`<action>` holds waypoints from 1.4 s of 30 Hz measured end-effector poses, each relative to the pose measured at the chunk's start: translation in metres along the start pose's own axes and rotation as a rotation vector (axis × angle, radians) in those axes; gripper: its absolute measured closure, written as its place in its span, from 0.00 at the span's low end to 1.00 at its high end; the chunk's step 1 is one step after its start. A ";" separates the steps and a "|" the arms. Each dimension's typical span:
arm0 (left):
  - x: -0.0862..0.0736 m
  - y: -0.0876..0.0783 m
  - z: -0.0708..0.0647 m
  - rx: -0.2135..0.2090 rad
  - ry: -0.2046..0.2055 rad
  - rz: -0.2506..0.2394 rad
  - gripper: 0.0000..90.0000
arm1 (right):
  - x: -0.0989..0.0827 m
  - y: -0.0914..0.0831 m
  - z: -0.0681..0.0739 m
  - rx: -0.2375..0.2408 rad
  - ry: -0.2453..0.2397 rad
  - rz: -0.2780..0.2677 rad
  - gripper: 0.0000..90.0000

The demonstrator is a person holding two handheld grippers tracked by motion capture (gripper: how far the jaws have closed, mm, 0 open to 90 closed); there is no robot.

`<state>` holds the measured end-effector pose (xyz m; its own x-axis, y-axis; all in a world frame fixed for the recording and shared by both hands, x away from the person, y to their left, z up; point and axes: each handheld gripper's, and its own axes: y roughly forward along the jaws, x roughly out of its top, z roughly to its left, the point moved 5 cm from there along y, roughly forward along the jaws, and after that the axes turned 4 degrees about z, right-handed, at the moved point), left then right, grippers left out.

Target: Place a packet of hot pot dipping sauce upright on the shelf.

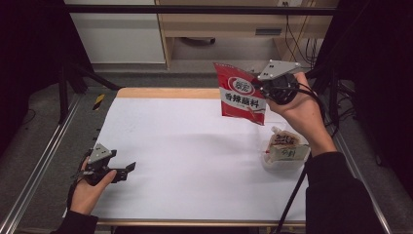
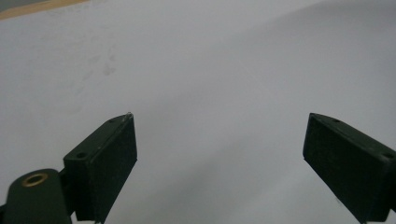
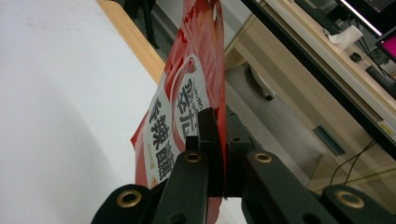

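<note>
pouch (image 1: 241,94) hangs upright, long axis seemingly vertical, clamped by right tool (image 1: 265,87); left tool (image 1: 127,169) released.

The flat red and white foil sachet (image 1: 240,92) carries large black Chinese characters, 香辣蘸料, on its white panel, beneath a red oval brand mark whose lettering is too small to read. The spouted brown and white pouch (image 1: 284,145) bears dark characters, illegible.

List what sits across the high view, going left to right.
left gripper resting open on the white table → red sauce packet held up in the right gripper → clear container of pouches
</note>
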<state>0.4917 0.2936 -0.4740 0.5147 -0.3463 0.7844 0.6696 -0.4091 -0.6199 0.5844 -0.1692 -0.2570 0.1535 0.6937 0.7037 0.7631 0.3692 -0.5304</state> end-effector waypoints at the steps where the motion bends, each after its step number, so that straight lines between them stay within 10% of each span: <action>1: 0.000 0.000 0.000 0.000 0.000 0.000 0.11 | -0.001 -0.001 -0.002 -0.002 0.005 -0.001 1.00; 42: 0.001 0.003 -0.004 -0.001 0.024 0.015 0.11 | -0.093 -0.017 -0.053 -0.124 0.171 0.087 1.00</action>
<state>0.4916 0.2886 -0.4754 0.5112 -0.3729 0.7744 0.6613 -0.4048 -0.6315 0.5905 -0.2728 -0.2878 0.3183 0.6011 0.7330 0.8118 0.2264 -0.5382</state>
